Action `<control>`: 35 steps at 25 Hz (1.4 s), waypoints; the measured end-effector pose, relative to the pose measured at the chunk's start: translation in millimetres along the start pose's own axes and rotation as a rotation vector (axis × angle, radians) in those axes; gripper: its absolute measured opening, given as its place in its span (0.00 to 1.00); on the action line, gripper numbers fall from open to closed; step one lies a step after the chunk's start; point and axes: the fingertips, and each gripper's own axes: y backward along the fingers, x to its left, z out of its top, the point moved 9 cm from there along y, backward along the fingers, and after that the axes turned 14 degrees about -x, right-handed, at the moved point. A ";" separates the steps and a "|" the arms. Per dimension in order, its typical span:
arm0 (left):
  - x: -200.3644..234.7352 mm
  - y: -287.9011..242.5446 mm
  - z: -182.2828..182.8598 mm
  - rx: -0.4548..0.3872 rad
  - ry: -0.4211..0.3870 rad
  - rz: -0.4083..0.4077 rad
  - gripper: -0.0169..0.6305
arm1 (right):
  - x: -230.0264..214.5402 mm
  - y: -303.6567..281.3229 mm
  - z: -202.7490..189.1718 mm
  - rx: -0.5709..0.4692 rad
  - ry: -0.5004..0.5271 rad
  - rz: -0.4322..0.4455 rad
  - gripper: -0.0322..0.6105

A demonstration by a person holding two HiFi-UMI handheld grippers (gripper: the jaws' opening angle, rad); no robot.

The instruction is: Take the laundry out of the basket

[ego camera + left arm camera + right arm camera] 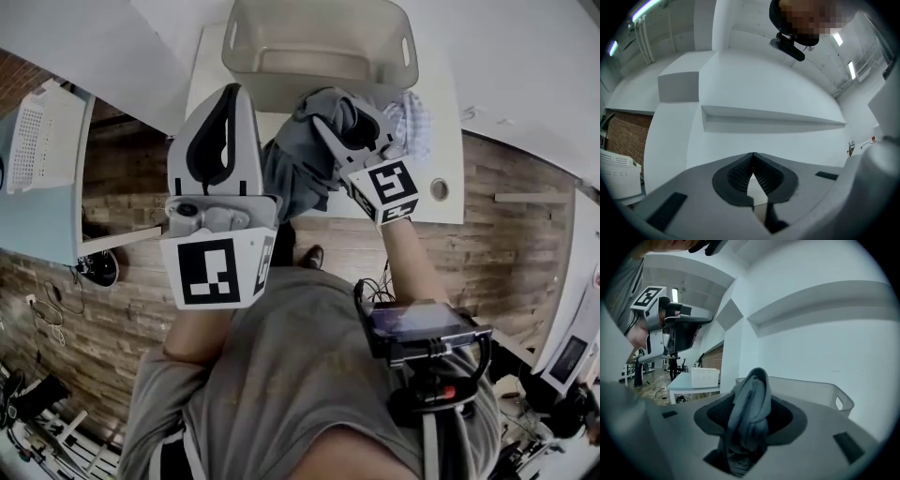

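Note:
A pale plastic laundry basket [319, 47] stands on the white table [445, 159]; its rim [811, 390] also shows in the right gripper view. A grey garment [295, 169] hangs in front of the basket, bunched between the jaws of my right gripper [352, 127]. In the right gripper view the grey garment [750, 404] drapes through the right gripper [750, 416], whose dark pads stand apart on either side of it. My left gripper [230, 94] is raised to the left of the garment. In its own view the left gripper [753, 157] is shut on nothing and points at the ceiling.
A checked light-blue cloth [412, 122] lies on the table right of the garment. A white perforated basket [42, 136] sits on a pale table at the far left. Below are a wooden floor, cables and the person's chest rig [422, 328].

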 end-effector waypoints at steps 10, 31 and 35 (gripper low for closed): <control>-13.3 -10.6 -8.0 0.007 0.033 -0.040 0.04 | 0.6 17.2 6.8 0.137 -0.054 -0.068 0.51; -52.9 14.7 9.6 -0.049 0.060 -0.064 0.04 | 33.8 51.7 108.4 -0.230 0.015 -0.115 0.20; -59.7 17.9 13.5 -0.071 0.052 -0.059 0.04 | 39.3 52.3 118.0 -0.264 0.029 -0.129 0.12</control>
